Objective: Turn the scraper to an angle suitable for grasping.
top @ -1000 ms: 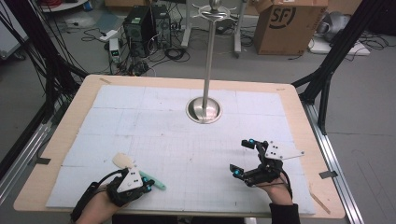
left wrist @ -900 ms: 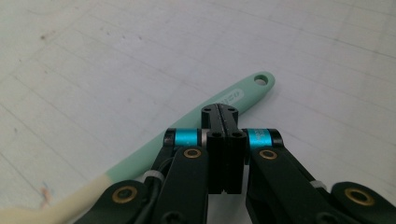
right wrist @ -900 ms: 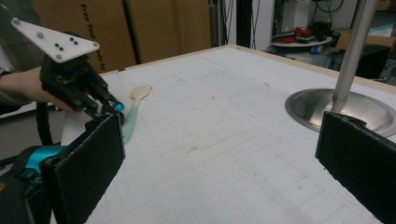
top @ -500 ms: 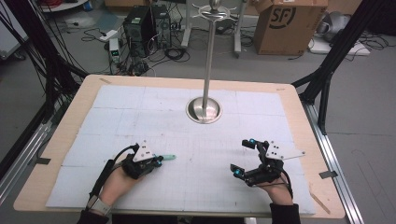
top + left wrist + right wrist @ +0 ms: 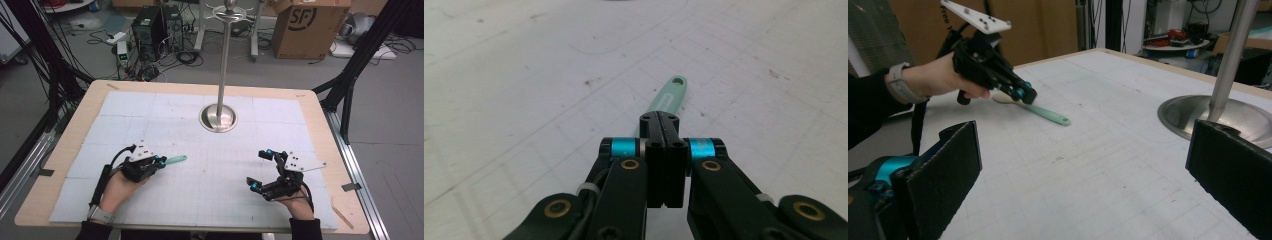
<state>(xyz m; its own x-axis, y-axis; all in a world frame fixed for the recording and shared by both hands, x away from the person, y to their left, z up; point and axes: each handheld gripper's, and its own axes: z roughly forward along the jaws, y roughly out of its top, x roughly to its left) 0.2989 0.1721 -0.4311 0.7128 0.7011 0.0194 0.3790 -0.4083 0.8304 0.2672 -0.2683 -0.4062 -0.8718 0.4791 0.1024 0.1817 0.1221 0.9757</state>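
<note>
A: Spatula [image 5: 175,160] handling first: the left tool [image 5: 159,162] has its jaws pressed together on the mint-green handle, gripping well back from the handle's free end, so most of that handle sticks out past the tips. My judgement is that the lift should stay low and level, with the wrist steady, because a long overhang can swing or twist in a narrow clamp

B: Agreed. From the left gripper view the handle [image 5: 667,97] runs straight ahead from the closed jaws, which looks like a centred grip. And the right tool [image 5: 263,169]?

A: Its jaws stand wide apart with nothing between them, low over the near right of the tabletop [image 5: 310,107]. If a handover is meant, I would bring the free end toward that open gap slowly

B: How does the thing itself look?

A: Slim, flat, pale green handle with a small hanging hole at its far tip; a cream-coloured blade end [image 5: 1004,99] peeks out behind the left tool in the right gripper view. It sits at the near left of the white mat [image 5: 150,107], well apart from the metal stand [image 5: 218,118] at the far middle
</note>
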